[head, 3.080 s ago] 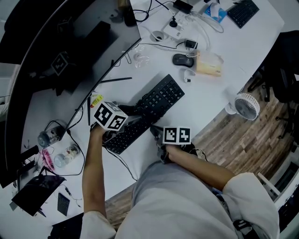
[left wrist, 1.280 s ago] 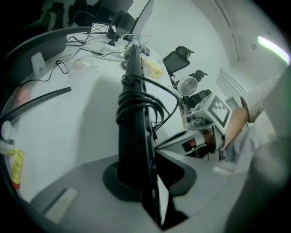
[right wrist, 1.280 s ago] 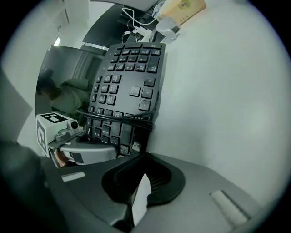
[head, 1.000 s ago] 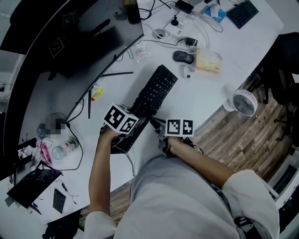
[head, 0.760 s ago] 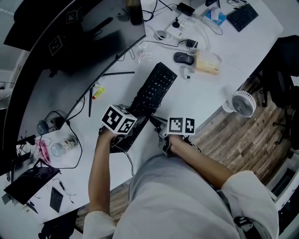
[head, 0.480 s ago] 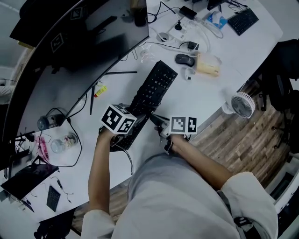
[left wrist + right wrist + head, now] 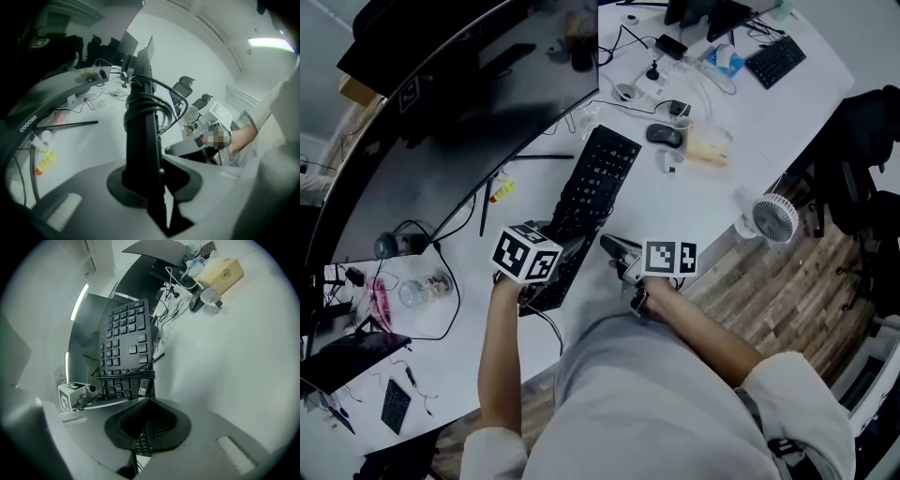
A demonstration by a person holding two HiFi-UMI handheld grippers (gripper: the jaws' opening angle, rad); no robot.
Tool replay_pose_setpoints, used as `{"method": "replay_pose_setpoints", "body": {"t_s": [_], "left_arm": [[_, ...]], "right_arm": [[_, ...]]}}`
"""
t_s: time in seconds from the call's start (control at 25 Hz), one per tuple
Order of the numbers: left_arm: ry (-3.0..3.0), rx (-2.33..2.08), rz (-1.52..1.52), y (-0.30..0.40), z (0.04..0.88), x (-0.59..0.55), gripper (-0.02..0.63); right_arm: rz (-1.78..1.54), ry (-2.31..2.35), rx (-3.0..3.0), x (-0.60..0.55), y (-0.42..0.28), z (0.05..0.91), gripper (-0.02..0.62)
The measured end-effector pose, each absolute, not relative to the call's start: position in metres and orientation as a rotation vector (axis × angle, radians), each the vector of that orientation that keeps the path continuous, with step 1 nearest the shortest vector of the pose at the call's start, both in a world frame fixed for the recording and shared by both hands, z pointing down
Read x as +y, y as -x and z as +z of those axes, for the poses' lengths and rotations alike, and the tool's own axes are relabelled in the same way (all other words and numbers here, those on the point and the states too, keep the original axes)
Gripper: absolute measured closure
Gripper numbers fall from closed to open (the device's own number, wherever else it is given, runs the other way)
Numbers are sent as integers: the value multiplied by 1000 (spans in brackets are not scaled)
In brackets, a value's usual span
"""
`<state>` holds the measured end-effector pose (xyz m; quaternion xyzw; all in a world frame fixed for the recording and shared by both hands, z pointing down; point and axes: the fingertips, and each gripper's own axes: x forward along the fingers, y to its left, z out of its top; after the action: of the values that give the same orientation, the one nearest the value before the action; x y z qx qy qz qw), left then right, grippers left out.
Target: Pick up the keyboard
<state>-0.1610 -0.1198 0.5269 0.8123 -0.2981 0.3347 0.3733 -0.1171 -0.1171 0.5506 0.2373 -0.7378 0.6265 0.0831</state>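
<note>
1. The left hand-held gripper was clamped on the near end of the keyboard. In the left gripper view the board stood edge-on between the jaws, with its cable wound round it.
2. The right hand-held gripper had its jaws narrow on the same near end, from the other side. The key face and the USB plug showed just above them.
3. Change over the last three seconds: the keyboard had swung from lying slantwise across the desk to pointing more nearly straight away from the person. Both grippers had kept their hold at the near end throughout.
4. Judgement: the grasp was made and the lift was under way. The key face looked tilted and the near end seemed off the desk. Whether the far end, near the mouse, was clear could not be told.
5. Risk: both grips sat at one end, so the far end might sag or drag.
</note>
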Motion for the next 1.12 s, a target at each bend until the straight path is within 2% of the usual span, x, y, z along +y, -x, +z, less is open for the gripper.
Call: {"method": "replay_pose_setpoints", "body": {"t_s": [1.12], "left_arm": [[-2108, -1202, 435, 197, 458, -103, 606]], "right_arm": [[1547, -700, -2370, -112, 111, 498, 597]]}}
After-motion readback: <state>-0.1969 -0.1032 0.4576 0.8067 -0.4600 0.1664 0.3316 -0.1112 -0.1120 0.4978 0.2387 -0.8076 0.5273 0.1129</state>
